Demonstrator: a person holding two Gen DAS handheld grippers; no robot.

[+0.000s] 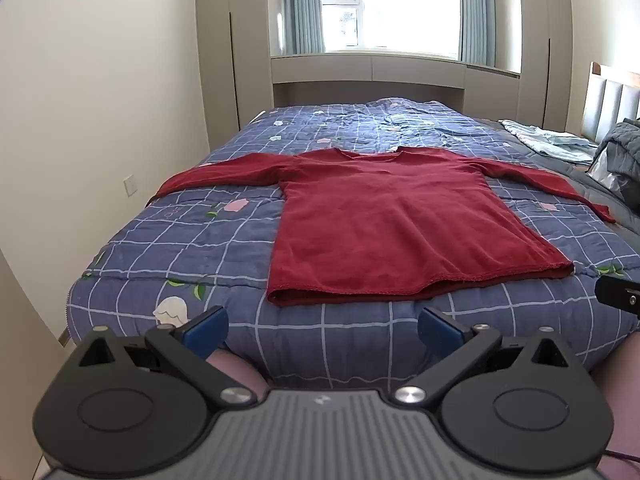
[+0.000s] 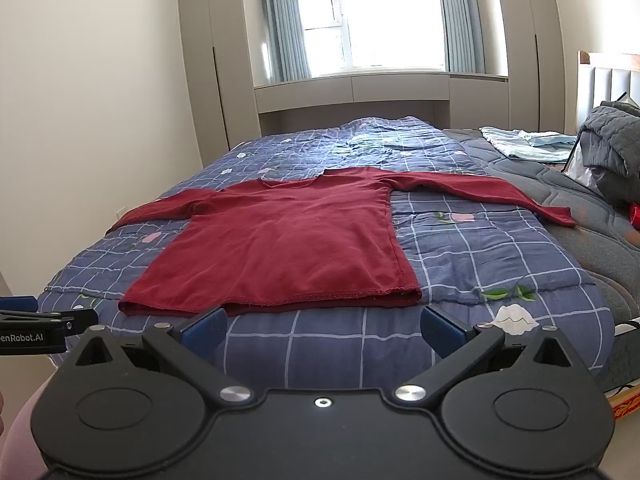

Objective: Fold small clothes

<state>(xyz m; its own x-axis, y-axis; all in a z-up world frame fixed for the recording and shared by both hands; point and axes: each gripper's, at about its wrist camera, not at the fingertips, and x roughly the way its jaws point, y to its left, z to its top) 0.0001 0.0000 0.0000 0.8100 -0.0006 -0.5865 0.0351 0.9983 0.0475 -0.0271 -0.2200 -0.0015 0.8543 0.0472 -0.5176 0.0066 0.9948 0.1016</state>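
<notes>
Blue checked quilt (image 1: 208,236) w/ pink flower and green leaf prints lies straight ahead of the claw, covering most of the bed. Grey quilted mattress pad (image 2: 592,216) shows to the claw's right, beside the quilt. Light blue cloth (image 2: 528,142) lies far right on it, near the padded headboard (image 2: 612,84). Dark grey bundled blanket (image 2: 612,140) sits further right, by the headboard. Window (image 1: 400,4) w/ blue-grey curtains (image 1: 302,4) is far ahead, above a beige built-in cabinet (image 1: 368,70). Tall wardrobes flank it. Wall socket (image 1: 131,184) is ahead-left, low on the wall.
</notes>
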